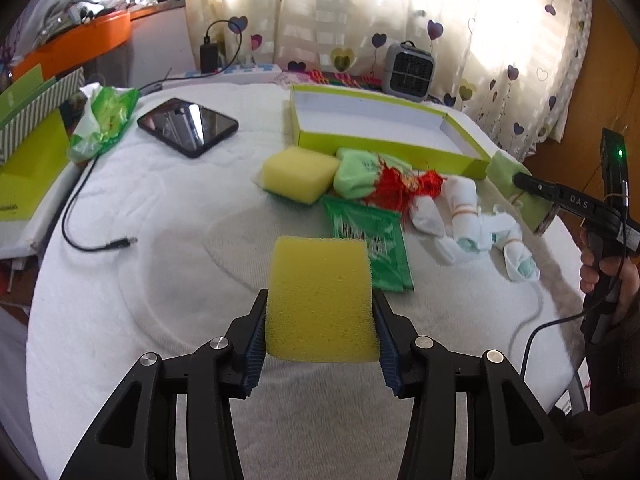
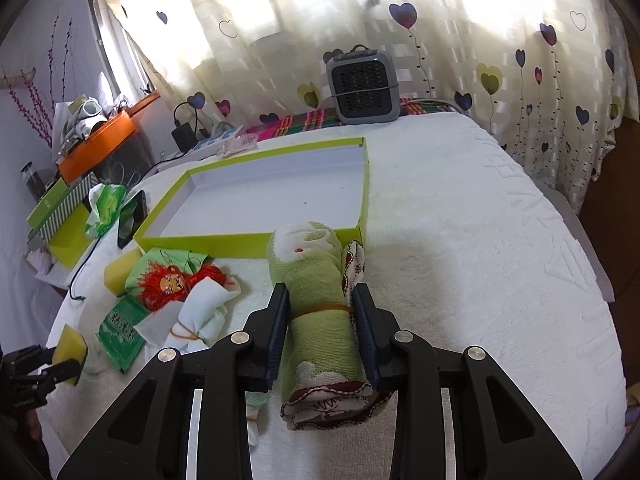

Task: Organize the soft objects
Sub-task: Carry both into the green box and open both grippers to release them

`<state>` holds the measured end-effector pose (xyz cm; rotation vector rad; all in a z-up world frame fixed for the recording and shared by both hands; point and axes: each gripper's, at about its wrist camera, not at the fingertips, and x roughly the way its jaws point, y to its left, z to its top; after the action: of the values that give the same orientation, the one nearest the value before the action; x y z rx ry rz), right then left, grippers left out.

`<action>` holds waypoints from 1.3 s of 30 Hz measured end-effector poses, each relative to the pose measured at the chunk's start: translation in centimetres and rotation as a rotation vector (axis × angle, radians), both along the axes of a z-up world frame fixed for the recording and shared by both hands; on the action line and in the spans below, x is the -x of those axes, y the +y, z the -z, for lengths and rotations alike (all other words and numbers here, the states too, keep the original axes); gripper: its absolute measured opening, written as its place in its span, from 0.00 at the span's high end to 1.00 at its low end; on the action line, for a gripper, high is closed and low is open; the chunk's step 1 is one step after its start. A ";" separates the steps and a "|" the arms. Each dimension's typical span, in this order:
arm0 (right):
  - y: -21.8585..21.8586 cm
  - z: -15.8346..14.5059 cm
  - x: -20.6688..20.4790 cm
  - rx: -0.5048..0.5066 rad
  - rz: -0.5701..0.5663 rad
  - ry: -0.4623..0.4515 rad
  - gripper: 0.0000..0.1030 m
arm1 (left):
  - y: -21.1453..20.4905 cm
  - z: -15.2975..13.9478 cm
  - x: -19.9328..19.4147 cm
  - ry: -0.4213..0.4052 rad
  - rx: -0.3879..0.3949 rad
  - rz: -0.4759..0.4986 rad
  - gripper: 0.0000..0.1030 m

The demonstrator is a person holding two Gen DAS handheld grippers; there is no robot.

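Note:
My left gripper [image 1: 320,312] is shut on a yellow sponge [image 1: 320,300], held above the white towel. My right gripper [image 2: 322,308] is shut on a rolled green towel [image 2: 316,292] bound with a rubber band; in the left wrist view that gripper [image 1: 520,179] grips the rolled green towel [image 1: 508,178] at the right. A green-rimmed shallow box [image 2: 256,236] lies just beyond the roll, and shows as the box [image 1: 384,142] in the left wrist view. On the bed lie a second yellow sponge [image 1: 298,174], a green cloth with red tassels [image 1: 376,178], a green packet [image 1: 368,234] and white rolled socks [image 1: 472,224].
A black tablet [image 1: 188,126], a green tissue pack [image 1: 102,120] and a loose black cable [image 1: 80,224] lie at the left. A grey fan heater [image 2: 362,86] stands behind the box by the curtain. A person's hand [image 1: 604,276] holds the right gripper.

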<state>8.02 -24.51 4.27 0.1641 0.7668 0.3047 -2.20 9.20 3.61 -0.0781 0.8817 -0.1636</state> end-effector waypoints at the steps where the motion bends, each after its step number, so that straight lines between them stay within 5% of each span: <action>1: 0.0 -0.3 0.0 -0.001 0.003 -0.005 0.67 | 0.1 -0.3 -0.5 -0.004 -0.002 -0.004 0.55; 23: 1.0 -3.6 -4.9 0.038 0.100 -0.036 0.67 | -1.1 -5.2 -11.8 -0.075 0.025 0.049 0.55; 39: 4.3 -1.3 -11.1 0.083 0.101 0.027 0.67 | -2.6 -2.8 -21.0 -0.014 -0.037 0.022 0.55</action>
<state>19.12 -20.20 5.57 0.1278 0.7935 0.1751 18.80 6.61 6.41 -0.0325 0.8715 -0.1681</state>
